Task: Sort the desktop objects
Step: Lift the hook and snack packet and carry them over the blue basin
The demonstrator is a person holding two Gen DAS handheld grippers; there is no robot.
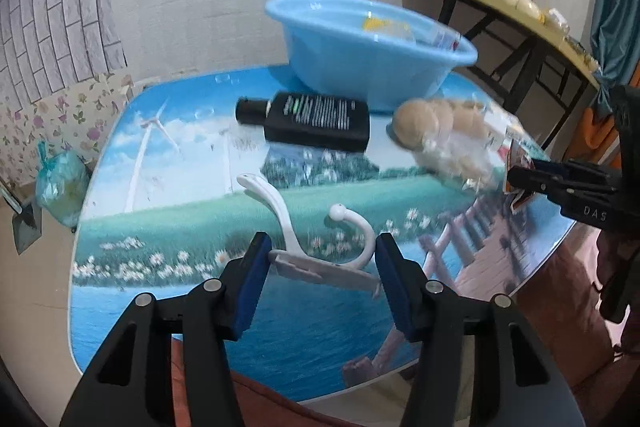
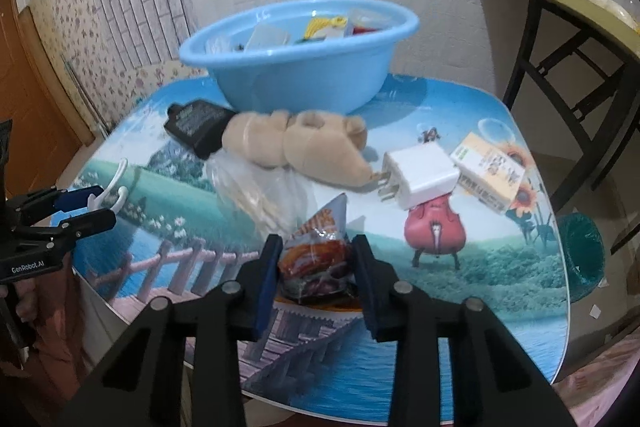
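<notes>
My left gripper (image 1: pixel 318 259) is open around a white plastic hook (image 1: pixel 316 247) that lies on the picture-printed table (image 1: pixel 160 227); its base sits between the blue pads. My right gripper (image 2: pixel 316 259) is shut on an orange snack packet (image 2: pixel 320 251) near the table's front edge. A blue basin (image 2: pixel 296 67) with several small items stands at the back. A black bottle (image 1: pixel 320 121), a bag of beige buns (image 2: pixel 296 143), a white charger (image 2: pixel 420 177) and a small yellow box (image 2: pixel 486 171) lie on the table.
A clear plastic bag (image 2: pixel 256 195) lies in front of the buns. A wooden side table (image 2: pixel 568 19) stands at the right. A green bin (image 2: pixel 582 251) sits on the floor right of the table. The wall is just behind the basin.
</notes>
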